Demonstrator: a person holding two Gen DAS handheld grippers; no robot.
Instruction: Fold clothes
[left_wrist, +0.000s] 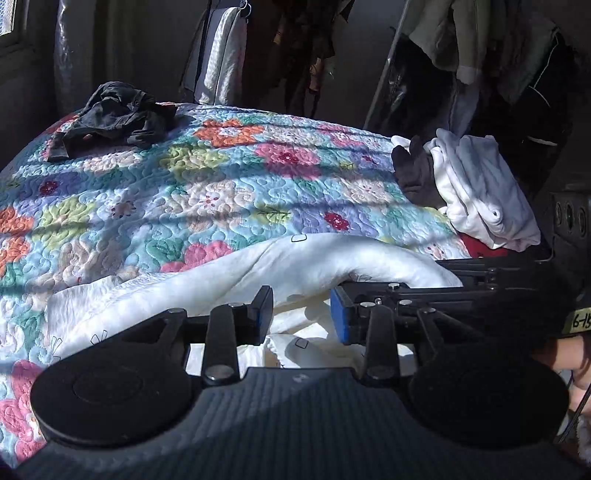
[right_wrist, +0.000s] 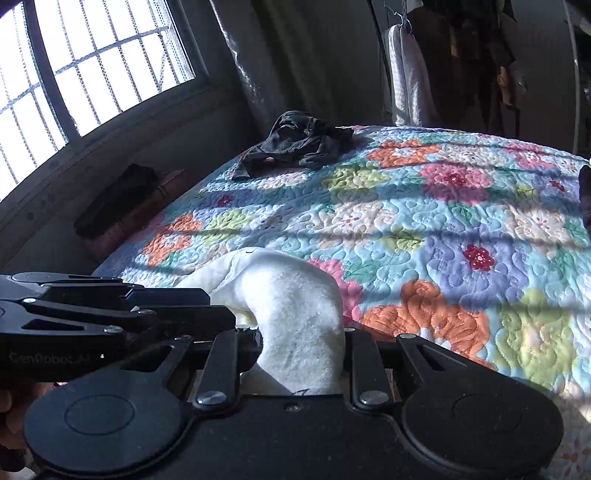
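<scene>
The right gripper (right_wrist: 301, 338) fingers clench a bunched fold of the white garment (left_wrist: 207, 291) lying on the bed (left_wrist: 229, 184), seemingly to lift it, while the left gripper (left_wrist: 301, 312) fingers hover released above it.

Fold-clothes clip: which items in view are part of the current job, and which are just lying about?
In the job:
white garment
left gripper, open over it
right gripper, garment bunched between its fingers

Lying about:
dark clothes on the quilt
white and brown pile
hanging clothes
</scene>
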